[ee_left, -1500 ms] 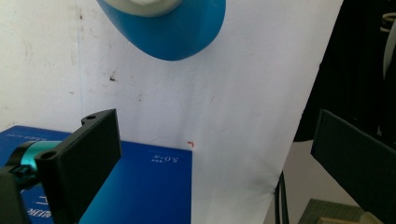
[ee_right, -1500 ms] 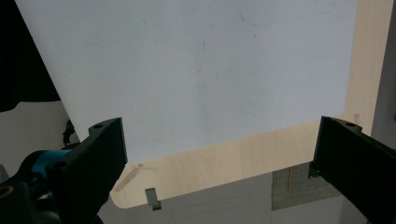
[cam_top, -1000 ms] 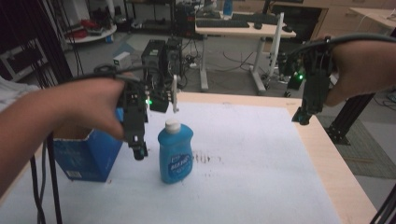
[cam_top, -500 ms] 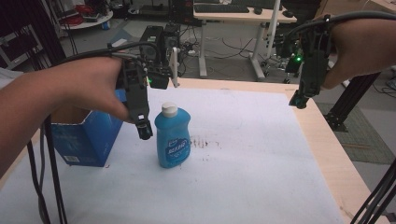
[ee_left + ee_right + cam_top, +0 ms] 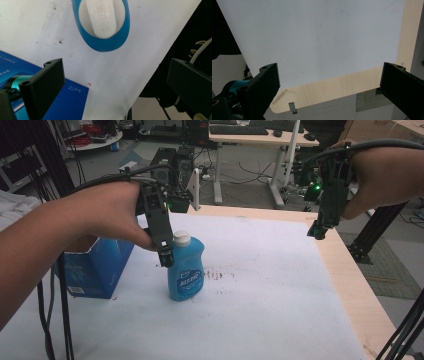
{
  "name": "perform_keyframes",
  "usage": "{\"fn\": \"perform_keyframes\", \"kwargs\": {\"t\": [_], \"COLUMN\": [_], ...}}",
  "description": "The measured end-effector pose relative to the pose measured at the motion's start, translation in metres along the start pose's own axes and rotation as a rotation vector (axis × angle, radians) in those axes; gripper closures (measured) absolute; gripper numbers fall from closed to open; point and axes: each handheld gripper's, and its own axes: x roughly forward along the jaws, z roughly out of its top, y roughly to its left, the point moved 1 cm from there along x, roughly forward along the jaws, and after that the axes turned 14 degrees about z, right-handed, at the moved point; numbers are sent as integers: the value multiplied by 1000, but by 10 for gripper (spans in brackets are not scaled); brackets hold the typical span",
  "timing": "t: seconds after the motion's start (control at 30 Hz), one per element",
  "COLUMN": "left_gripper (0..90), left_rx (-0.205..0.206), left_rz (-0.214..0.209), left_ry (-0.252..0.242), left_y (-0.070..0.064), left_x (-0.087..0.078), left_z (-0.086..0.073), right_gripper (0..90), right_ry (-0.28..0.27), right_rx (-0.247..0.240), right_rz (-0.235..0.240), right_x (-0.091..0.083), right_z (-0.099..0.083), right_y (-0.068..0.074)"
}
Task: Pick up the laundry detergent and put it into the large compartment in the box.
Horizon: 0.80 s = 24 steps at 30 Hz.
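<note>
Standing upright on the white-covered bench [image 5: 260,295], the blue bottle [image 5: 185,270] with its white cap [image 5: 181,239] sits left of centre, just beside a blue box [image 5: 97,270] to its left. The left claw [image 5: 167,260] hangs at the bottle's left shoulder, close beside the cap — whether it touches is hard to tell from the high view. In the left gripper view its jaws stand wide apart with nothing between them, and the bottle [image 5: 102,30] lies ahead of them, seen from above. The right claw [image 5: 318,231] is held well apart, above the bench's right edge, jaws likewise spread and empty. The step in hand looks like the approach to a grasp; next the left claw would need to straddle the neck or body squarely before closing, since a glancing contact could tip the bottle.
</note>
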Motion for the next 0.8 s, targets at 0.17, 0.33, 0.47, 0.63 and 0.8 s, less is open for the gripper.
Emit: {"fn": "perform_keyframes", "kwargs": {"t": [0.17, 0.33, 0.47, 0.63, 0.8], "left_gripper": [17, 17, 17, 16, 17], "left_rx": [-61, -92, -106, -126, -122], "left_rz": [-17, -18, -5, -2, -3], "left_ry": [-15, -26, -32, -30, -25], "left_y": [3, 3, 3, 4, 3], "left_x": [-2, 0, 2, 8, 14], "left_z": [4, 10, 15, 23, 30], "right_gripper": [16, 16, 16, 16, 16], "right_ry": [-7, -8, -13, -16, -17], "right_rx": [-6, -4, -3, -4, 0], "right_rz": [5, 5, 7, 12, 12], "right_x": [1, 0, 0, -1, -1], "right_z": [-1, -1, -1, -2, -2], "right_y": [-1, -1, -1, -2, -1]}}
